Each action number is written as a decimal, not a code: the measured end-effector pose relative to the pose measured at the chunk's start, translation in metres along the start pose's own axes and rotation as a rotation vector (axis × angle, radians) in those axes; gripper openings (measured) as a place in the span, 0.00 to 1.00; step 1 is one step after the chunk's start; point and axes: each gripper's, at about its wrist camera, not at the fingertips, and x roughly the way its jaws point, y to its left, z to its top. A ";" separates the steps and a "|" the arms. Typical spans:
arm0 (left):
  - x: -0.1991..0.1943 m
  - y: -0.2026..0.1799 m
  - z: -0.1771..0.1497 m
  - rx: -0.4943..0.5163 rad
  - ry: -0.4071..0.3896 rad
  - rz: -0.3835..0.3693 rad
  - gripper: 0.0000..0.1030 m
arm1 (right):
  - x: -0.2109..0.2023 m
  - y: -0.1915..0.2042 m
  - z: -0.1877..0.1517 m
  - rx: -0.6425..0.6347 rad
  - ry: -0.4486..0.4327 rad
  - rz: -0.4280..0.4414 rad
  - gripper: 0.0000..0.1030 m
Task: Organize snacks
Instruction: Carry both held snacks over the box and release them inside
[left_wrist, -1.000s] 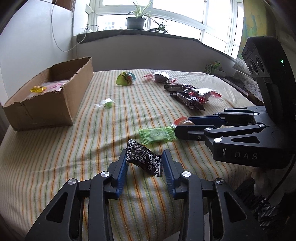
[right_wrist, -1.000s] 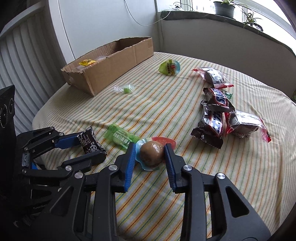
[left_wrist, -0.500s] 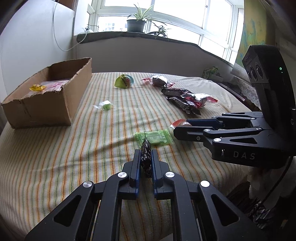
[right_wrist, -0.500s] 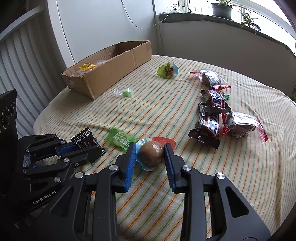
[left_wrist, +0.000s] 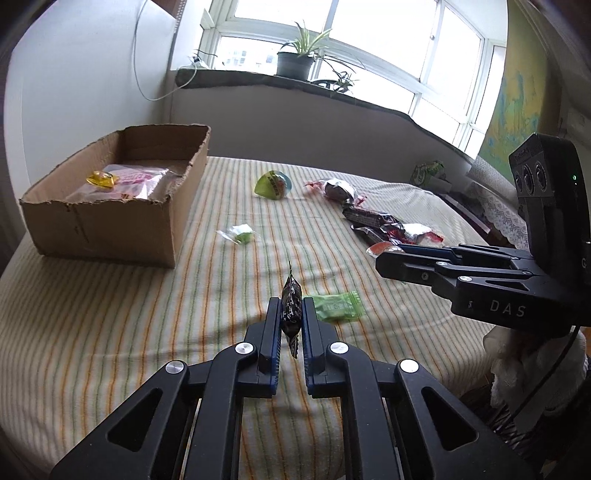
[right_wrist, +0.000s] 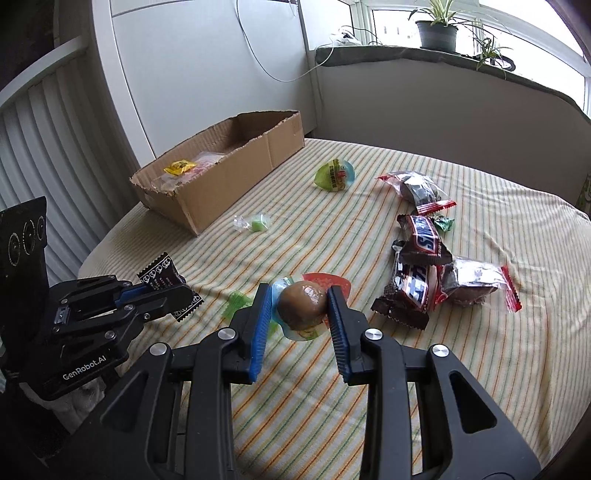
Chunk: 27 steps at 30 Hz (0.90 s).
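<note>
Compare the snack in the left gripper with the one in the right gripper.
The black packet is flat and dark with white print; the brown jelly cup is round and glossy with a red-edged lid. The left gripper is shut nearly closed on the packet; the right gripper stands wider around the cup. Both are clamped between blue pads.

A lived-in home room: behind the round surface (right_wrist: 424, 387) with its striped cloth runs a bay window (left_wrist: 369, 48), a potted plant (left_wrist: 295, 62) on its sill (a charger cable trails down beside it), and a wall map (left_wrist: 517, 103) right of the window.
</note>
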 end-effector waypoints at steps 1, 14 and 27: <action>-0.001 0.003 0.002 -0.004 -0.005 0.003 0.08 | -0.001 0.001 0.004 -0.003 -0.008 0.000 0.31; -0.021 0.045 0.052 -0.055 -0.124 0.058 0.08 | 0.003 0.022 0.070 -0.030 -0.092 0.048 0.31; -0.022 0.098 0.092 -0.154 -0.199 0.137 0.08 | 0.058 0.056 0.149 -0.059 -0.118 0.077 0.31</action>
